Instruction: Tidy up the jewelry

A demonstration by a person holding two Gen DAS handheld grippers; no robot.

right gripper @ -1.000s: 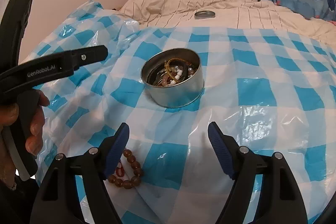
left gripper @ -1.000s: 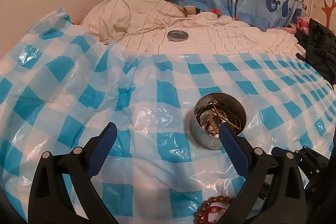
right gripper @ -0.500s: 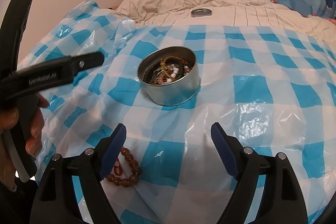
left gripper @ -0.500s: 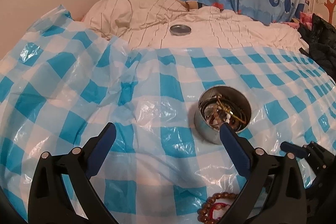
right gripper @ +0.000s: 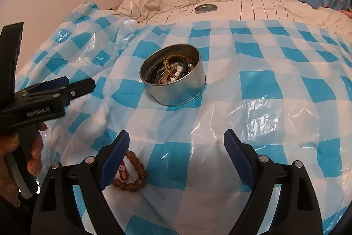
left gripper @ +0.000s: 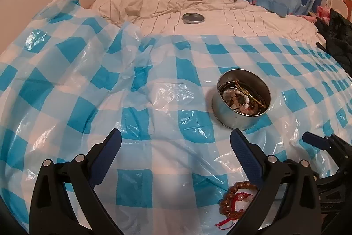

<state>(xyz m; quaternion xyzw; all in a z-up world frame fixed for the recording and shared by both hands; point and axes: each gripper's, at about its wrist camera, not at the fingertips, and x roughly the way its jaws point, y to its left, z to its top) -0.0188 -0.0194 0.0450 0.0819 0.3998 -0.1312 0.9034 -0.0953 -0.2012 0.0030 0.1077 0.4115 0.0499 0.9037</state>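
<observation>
Bracelet position: brown bead bracelet (right gripper: 131, 173) with a red cord is seen lying loose on the checked plastic sheet (right gripper: 259, 89) over the bed, touching the inner side of the right hand-held gripper's (right gripper: 176, 158) left finger, not between the pads.
Long axis: loop is laid roughly flat, stretched slightly toward the tin.
Nearer hand: right is judged nearer; in the left wrist view the bracelet (left gripper: 236, 198) is partly hidden under the left hand-held gripper's (left gripper: 176, 158) right finger.
Tin position: round metal tin (right gripper: 173, 78) stands ahead of both, well apart from the bracelet.
Right hand-held gripper: jaws opening, wide, nothing held.
Left hand-held gripper: jaws spread wide, empty.
Count: 1 loose bracelet, 1 tin with several pieces tangled inside, 1 lid (right gripper: 205, 8) lying farther back on the quilt, 2 hand-held grippers.
</observation>
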